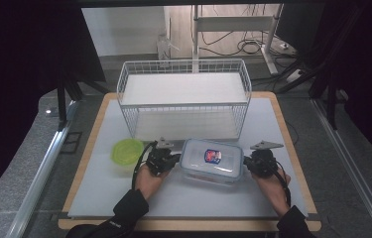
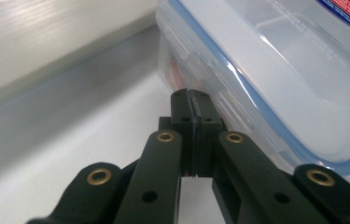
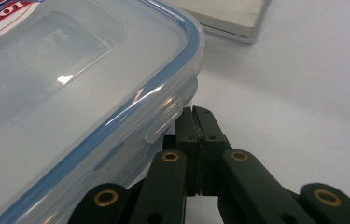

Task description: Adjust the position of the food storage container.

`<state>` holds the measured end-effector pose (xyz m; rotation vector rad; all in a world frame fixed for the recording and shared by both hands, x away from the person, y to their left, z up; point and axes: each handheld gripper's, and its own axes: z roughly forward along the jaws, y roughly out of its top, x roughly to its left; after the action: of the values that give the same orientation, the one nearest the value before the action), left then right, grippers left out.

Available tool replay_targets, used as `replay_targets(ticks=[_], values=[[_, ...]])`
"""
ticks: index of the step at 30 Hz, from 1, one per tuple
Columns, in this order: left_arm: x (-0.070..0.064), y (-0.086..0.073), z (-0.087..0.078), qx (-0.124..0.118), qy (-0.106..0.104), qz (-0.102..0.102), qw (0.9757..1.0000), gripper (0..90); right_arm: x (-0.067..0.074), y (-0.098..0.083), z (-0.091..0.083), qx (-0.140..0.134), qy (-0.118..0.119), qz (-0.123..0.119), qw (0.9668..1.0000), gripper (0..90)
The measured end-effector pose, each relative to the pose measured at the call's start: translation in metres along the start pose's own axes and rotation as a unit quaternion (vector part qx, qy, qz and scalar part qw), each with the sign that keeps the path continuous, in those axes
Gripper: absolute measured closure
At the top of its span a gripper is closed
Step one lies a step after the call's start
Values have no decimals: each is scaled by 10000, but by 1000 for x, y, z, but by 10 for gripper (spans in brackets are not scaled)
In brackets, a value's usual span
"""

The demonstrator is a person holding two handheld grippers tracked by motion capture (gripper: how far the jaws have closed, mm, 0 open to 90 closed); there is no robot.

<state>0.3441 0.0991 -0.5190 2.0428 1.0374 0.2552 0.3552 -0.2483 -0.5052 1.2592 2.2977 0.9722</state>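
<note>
A clear plastic food container [image 1: 211, 160] with a blue-sealed lid and a red and blue label lies on the white mat in front of the wire basket. My left gripper [image 1: 173, 159] is shut with nothing in it, its tips against the container's left side by a lid clasp [image 2: 189, 56]. Its jaws stand together in the left gripper view [image 2: 190, 95]. My right gripper [image 1: 247, 162] is shut and empty too, with its tips [image 3: 195, 112] under the lid's edge at the container's right side [image 3: 116, 121].
A white wire basket [image 1: 183, 99] with a shelf stands behind the container. A round green lidded tub [image 1: 126, 151] sits left of my left gripper. The mat [image 1: 183, 198] lies on a wooden-edged table, and a pale board [image 3: 238, 18] lies beyond the container.
</note>
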Motion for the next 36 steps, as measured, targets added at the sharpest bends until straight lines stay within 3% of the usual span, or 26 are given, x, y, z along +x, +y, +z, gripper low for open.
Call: replay_targets(ticks=[21,27,36], values=[[-21,-47,-57,287,234,3,9993,898,35,8,13,71,500,-429,9978,900],[-20,-50,-60,295,233,103,9992,875,40,8,12,100,498,-570,9971,894],[-15,-58,-82,63,502,163,9986,712,32,7,-5,-236,313,-590,9975,675]])
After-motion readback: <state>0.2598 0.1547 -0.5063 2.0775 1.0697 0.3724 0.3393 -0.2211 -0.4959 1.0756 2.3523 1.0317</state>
